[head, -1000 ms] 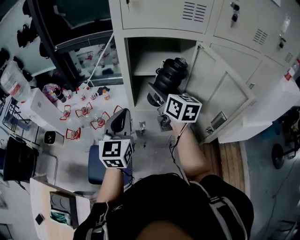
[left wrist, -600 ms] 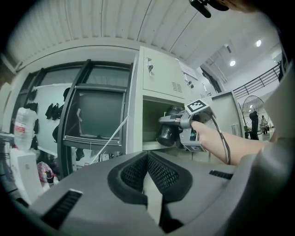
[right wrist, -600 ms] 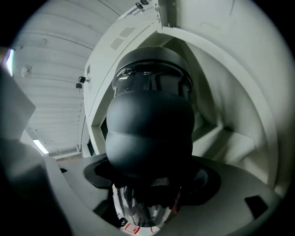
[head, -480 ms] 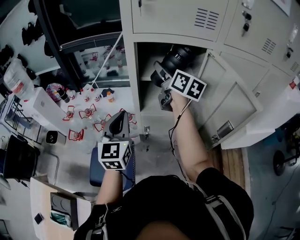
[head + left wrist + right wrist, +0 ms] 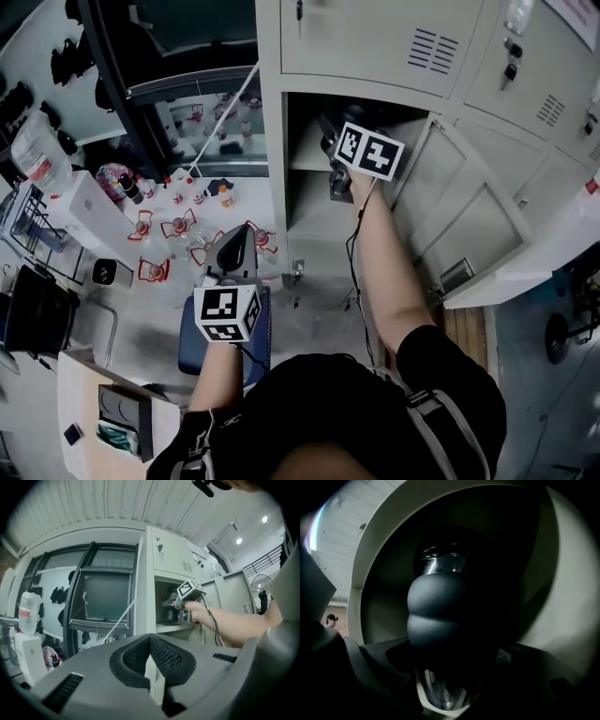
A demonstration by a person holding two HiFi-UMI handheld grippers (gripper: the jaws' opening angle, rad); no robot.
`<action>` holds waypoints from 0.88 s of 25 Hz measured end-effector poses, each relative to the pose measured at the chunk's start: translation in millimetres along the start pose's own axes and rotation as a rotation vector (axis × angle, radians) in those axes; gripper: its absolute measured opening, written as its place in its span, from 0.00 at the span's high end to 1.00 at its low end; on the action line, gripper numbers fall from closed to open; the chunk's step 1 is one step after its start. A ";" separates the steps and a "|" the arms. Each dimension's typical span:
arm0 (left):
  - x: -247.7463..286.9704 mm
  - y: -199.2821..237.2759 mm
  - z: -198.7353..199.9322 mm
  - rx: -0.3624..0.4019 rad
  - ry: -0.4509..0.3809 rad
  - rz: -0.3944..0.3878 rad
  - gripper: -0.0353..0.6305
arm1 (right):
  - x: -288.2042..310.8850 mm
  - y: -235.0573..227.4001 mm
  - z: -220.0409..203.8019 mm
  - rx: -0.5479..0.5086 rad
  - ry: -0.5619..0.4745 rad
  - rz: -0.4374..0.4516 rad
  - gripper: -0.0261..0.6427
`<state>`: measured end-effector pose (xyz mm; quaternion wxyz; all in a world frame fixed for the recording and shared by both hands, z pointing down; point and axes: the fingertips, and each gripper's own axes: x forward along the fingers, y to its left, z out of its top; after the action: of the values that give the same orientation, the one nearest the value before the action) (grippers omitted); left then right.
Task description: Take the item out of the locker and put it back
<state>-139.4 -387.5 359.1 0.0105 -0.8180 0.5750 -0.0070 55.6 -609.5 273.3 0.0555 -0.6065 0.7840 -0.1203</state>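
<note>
Head view: left gripper (image 5: 234,247) hangs pressed together and empty, well clear of the locker (image 5: 273,169). Inside it, just above the shelf (image 5: 171,626), right gripper (image 5: 450,667) pinches the dark ribbed item (image 5: 440,616). It looks rigid, smooth and likely slippery, so hold a groove. Tight compartment; door (image 5: 469,216) is open at right.

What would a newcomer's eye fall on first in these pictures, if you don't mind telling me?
First, the right gripper, at the top of the head view, reaching into the open locker and clamped on a black ribbed item that fills that gripper's own view. Next, the left gripper, jaws shut with nothing between them, held low on the left of the head view, away from the locker.
</note>
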 end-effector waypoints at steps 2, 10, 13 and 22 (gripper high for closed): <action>0.3 2.3 1.0 0.001 -0.004 0.007 0.93 | 7.0 -3.0 -2.7 -0.075 0.014 -0.049 0.35; 0.6 5.7 -1.8 -0.017 0.000 0.018 0.93 | 17.9 -14.0 -17.8 -0.304 0.064 -0.161 0.35; 0.0 5.9 -2.6 -0.021 -0.001 0.020 0.93 | 17.7 -21.8 -15.2 -0.293 0.065 -0.170 0.35; -5.1 -0.7 -2.1 -0.028 -0.006 0.008 0.93 | 13.4 -30.2 -13.8 -0.287 0.055 -0.176 0.35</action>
<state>-140.5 -382.4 361.2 0.0011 -0.8158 0.5784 0.0036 77.2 -627.9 295.1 -0.0641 -0.6709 0.7382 -0.0281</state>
